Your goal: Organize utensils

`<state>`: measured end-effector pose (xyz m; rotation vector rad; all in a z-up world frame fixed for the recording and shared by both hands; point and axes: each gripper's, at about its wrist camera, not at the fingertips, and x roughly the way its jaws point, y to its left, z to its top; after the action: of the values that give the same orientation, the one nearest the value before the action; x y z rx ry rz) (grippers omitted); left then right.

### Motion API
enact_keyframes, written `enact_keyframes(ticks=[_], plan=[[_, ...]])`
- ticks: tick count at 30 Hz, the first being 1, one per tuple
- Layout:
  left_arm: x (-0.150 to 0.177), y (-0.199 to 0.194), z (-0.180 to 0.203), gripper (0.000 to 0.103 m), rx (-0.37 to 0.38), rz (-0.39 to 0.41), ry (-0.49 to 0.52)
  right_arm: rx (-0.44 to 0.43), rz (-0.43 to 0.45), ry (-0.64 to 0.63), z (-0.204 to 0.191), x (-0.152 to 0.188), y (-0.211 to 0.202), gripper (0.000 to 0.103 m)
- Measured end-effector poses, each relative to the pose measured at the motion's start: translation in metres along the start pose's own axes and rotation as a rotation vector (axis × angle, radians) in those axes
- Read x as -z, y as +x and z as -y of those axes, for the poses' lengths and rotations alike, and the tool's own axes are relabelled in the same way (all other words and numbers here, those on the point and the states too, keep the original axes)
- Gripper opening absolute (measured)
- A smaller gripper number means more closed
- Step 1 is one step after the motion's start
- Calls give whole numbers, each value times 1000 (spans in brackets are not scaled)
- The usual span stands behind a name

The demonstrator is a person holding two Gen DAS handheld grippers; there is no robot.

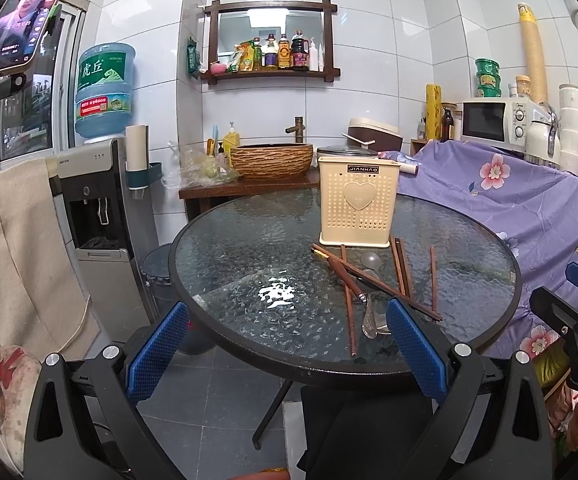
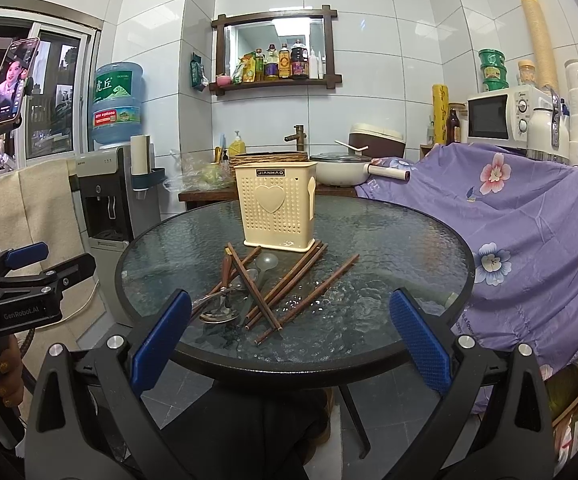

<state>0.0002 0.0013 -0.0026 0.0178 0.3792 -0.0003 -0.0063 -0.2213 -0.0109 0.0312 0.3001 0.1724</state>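
Observation:
A cream perforated utensil holder with a heart on its front stands upright on the round glass table. In front of it lie several brown chopsticks, a wooden-handled spoon, metal spoons and a clear plastic spoon, all loose and crossed. My left gripper hovers open near the table's front edge. My right gripper is also open there, nothing between its fingers.
A water dispenser stands left of the table. Purple flowered cloth covers furniture on the right. Behind the table are a wooden counter with a basin, a pot and a microwave.

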Motion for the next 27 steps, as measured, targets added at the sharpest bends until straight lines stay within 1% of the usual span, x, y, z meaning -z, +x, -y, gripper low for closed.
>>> enact_keyframes(ticks=[27], plan=[[1,3,3,97,-7,-14,12,2,-11,-1,-1,3,3,98]])
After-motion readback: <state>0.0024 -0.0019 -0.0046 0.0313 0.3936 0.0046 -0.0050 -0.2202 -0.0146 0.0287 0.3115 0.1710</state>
